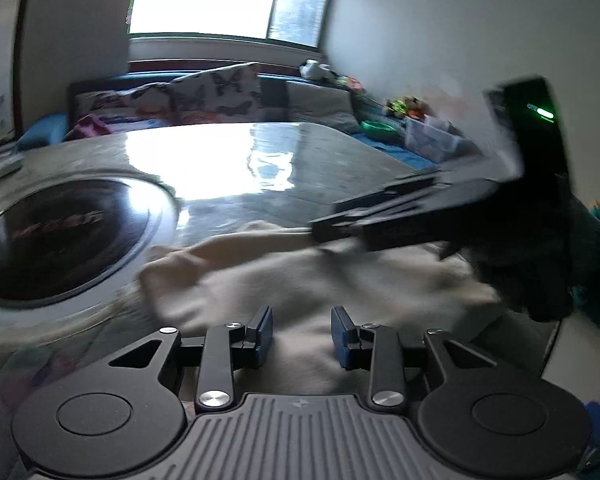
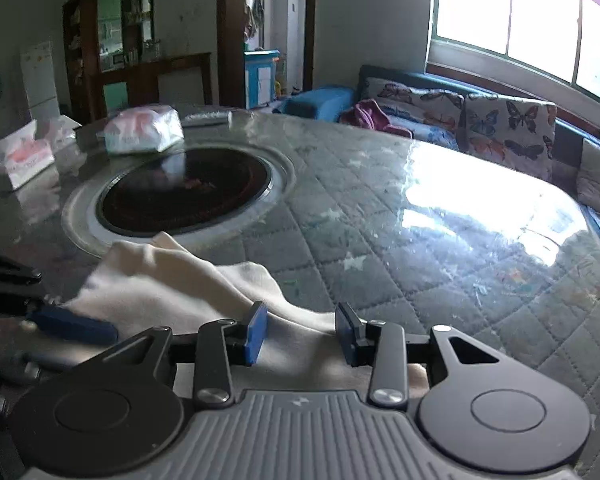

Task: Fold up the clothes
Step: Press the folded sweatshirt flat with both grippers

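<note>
A cream-white garment (image 1: 308, 280) lies crumpled on the glass-topped table (image 1: 220, 168). My left gripper (image 1: 301, 334) is open just above its near part, jaws apart, nothing between them. In the left wrist view, blurred, my right gripper (image 1: 340, 222) reaches in from the right over the garment's far edge. In the right wrist view the garment (image 2: 160, 280) lies at lower left. My right gripper (image 2: 301, 330) is open over its near fold. The left gripper's blue pads (image 2: 72, 324) show at the left edge, beside the cloth.
A round black hotplate (image 2: 184, 196) with a glass ring is set into the quilted table top (image 2: 420, 240). A wrapped tissue pack (image 2: 142, 130) and a tissue box (image 2: 22, 158) stand at the far side. A sofa with butterfly cushions (image 2: 500, 132) runs under the window.
</note>
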Available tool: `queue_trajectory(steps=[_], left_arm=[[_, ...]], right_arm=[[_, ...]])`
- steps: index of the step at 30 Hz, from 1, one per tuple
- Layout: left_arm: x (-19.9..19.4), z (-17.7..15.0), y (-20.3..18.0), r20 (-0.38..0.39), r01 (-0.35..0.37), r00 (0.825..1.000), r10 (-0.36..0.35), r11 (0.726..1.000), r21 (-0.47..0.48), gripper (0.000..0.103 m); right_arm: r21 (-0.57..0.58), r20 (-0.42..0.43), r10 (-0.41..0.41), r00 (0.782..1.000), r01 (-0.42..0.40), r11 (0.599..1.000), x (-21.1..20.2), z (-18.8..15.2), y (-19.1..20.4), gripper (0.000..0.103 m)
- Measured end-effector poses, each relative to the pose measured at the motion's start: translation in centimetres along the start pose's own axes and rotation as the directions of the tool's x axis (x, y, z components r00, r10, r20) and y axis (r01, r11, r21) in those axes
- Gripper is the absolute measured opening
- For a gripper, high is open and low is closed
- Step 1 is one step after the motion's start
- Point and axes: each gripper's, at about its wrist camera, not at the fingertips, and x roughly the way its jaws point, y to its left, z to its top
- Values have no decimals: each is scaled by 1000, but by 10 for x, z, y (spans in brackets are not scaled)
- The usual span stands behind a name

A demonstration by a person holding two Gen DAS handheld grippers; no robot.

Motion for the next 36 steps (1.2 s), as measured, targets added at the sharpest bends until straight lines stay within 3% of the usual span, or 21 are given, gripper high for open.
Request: queue_trajectory(steps=[9, 14, 19, 26, 32, 36], left_arm=[[-13, -3, 28, 11, -32, 999, 33, 995, -93, 35], [-15, -5, 24, 11, -74, 997, 75, 995, -61, 35], [-18, -5, 18, 20, -128, 991, 129, 991, -28, 35], [-21, 3, -2, 70, -63, 996, 62, 998, 15, 35], [-7, -5, -8, 26, -41, 999, 40, 998, 45, 35], [-8, -4, -7, 28, -49, 998, 48, 998, 43, 35]], right_arm=[[-112, -31, 127, 991, -130, 985, -35, -17, 44, 38], [-154, -49, 172, 984, -178, 972, -47, -35, 71, 38], [-106, -22, 195, 981, -196, 975, -70, -46, 72, 38], [32, 5, 83, 997, -83, 996, -90, -65, 44, 38], [176, -14, -36, 999, 38, 984, -109, -89, 11, 38], [235, -26, -33, 999, 38, 971, -114, -99, -3, 37]])
